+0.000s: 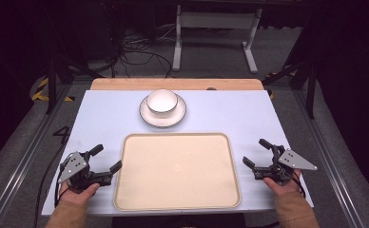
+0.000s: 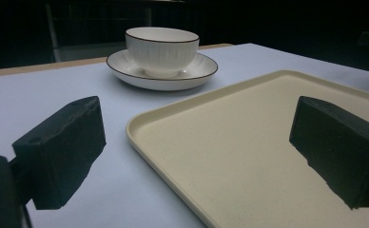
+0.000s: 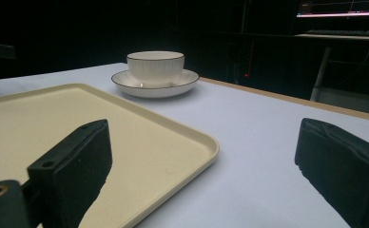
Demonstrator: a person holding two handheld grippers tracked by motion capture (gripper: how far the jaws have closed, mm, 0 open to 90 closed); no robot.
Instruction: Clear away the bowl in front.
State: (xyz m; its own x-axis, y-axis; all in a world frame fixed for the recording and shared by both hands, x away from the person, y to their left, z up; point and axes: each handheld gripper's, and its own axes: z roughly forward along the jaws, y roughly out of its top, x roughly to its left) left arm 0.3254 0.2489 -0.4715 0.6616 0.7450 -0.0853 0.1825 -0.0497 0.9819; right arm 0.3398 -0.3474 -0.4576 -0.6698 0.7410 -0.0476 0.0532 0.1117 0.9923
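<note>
at the near edge of the worktop point(image 1: 101, 118), both hands rest either side of the tray point(image 1: 125, 190), which sits centred toward the near edge. left claw point(image 1: 107, 159) just off tray's left rim, jaws spread wide, nothing between them; left gripper view has the tray's near-left corner running up between the jaws. right claw point(image 1: 257, 153) just off the right rim, also released, empty; in right gripper view its jaws straddle the tray's right edge w/ bare worktop on one side.

cup point(image 1: 162, 100) stands upright in its saucer point(image 1: 147, 115), centred toward the far edge of the worktop, just beyond tray's far rim, not touching it. cup + saucer well apart from both claws. cup interior looks empty as far as high view shows.

judgement: step in hand = reach for cup/saucer, prob. to set it on the tray. nothing grasped yet, so early.

how to do it well:
- lift by saucer rim, not the cup – cup sits loose, will slide if tilted.
- one claw each side of saucer, opp. edges, jaws level w/ the worktop so lower jaw slips under the rim.
- close gently; glazed ceramic = slick, thin rim.
- keep saucer flat over tray's far rim, clear the lip before lowering.
- set down mid-tray, then release.
</note>
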